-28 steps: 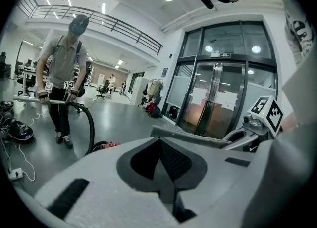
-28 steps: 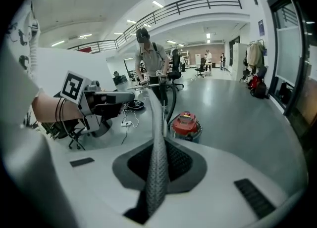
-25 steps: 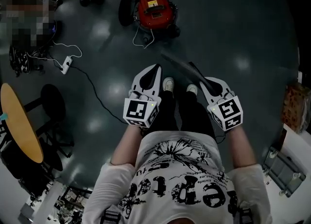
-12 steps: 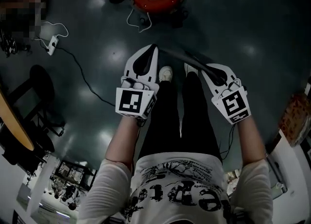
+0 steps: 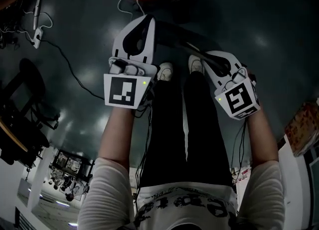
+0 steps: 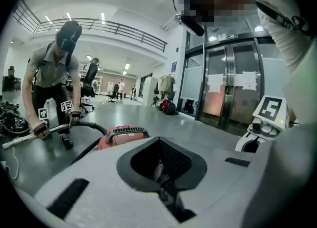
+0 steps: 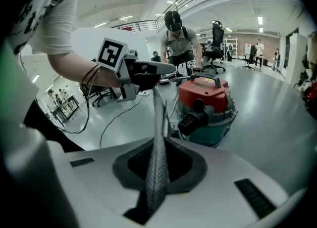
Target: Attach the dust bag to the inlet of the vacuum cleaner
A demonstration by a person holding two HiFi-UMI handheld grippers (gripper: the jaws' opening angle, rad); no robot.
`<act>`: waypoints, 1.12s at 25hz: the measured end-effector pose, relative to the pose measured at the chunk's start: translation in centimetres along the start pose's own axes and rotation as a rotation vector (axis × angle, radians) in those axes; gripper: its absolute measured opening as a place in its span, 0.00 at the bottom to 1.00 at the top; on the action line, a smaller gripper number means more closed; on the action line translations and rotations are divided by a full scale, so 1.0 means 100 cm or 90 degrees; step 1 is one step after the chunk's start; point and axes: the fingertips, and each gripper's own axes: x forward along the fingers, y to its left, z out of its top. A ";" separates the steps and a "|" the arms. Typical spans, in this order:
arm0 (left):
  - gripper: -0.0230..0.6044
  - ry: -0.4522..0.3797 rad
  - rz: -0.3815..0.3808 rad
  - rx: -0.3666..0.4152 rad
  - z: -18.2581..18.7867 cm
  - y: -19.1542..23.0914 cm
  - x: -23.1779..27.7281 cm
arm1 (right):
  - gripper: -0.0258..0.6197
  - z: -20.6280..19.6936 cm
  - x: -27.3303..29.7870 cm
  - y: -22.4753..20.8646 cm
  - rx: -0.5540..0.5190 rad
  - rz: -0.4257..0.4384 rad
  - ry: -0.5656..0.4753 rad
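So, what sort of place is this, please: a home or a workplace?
Most likely a workplace, a large open lab or office hall: glass entrance doors, a railed upper gallery, and office chairs on a smooth grey floor.

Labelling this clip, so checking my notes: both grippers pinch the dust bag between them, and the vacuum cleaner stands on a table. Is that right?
Not quite. The vacuum cleaner stands on the floor, not on a table, as the right gripper view shows. The rest holds: the left gripper and the right gripper both pinch the dust bag between them.
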 end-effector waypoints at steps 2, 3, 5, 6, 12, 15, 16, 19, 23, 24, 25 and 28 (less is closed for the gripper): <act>0.04 0.009 -0.015 0.014 -0.012 0.012 0.020 | 0.07 -0.006 0.018 -0.009 -0.006 0.015 0.000; 0.04 0.009 -0.021 0.024 -0.017 0.019 0.031 | 0.07 -0.009 0.028 -0.014 -0.020 0.019 0.004; 0.04 0.003 -0.030 0.052 -0.022 0.029 0.050 | 0.07 -0.016 0.046 -0.022 -0.055 0.021 0.015; 0.04 0.000 -0.031 0.066 -0.023 0.033 0.057 | 0.07 -0.018 0.052 -0.025 -0.070 0.022 0.017; 0.04 -0.015 -0.022 0.075 -0.015 0.043 0.082 | 0.07 -0.022 0.066 -0.034 -0.129 0.024 0.021; 0.04 -0.008 -0.032 0.076 -0.017 0.049 0.094 | 0.07 -0.020 0.073 -0.042 -0.155 0.022 0.028; 0.04 -0.004 -0.033 0.074 -0.019 0.052 0.098 | 0.07 -0.019 0.075 -0.045 -0.163 0.023 0.031; 0.04 0.003 -0.021 0.078 -0.021 0.063 0.103 | 0.07 -0.016 0.080 -0.051 -0.193 0.025 0.039; 0.04 0.043 -0.039 0.099 -0.027 0.063 0.104 | 0.07 -0.014 0.088 -0.054 -0.231 0.015 0.035; 0.04 0.052 -0.041 0.104 -0.030 0.061 0.104 | 0.07 -0.015 0.089 -0.055 -0.234 0.011 0.033; 0.04 0.058 -0.041 0.105 -0.032 0.061 0.105 | 0.07 -0.017 0.090 -0.057 -0.234 0.008 0.032; 0.04 0.069 -0.031 0.091 -0.036 0.066 0.106 | 0.07 -0.018 0.093 -0.060 -0.235 0.006 0.032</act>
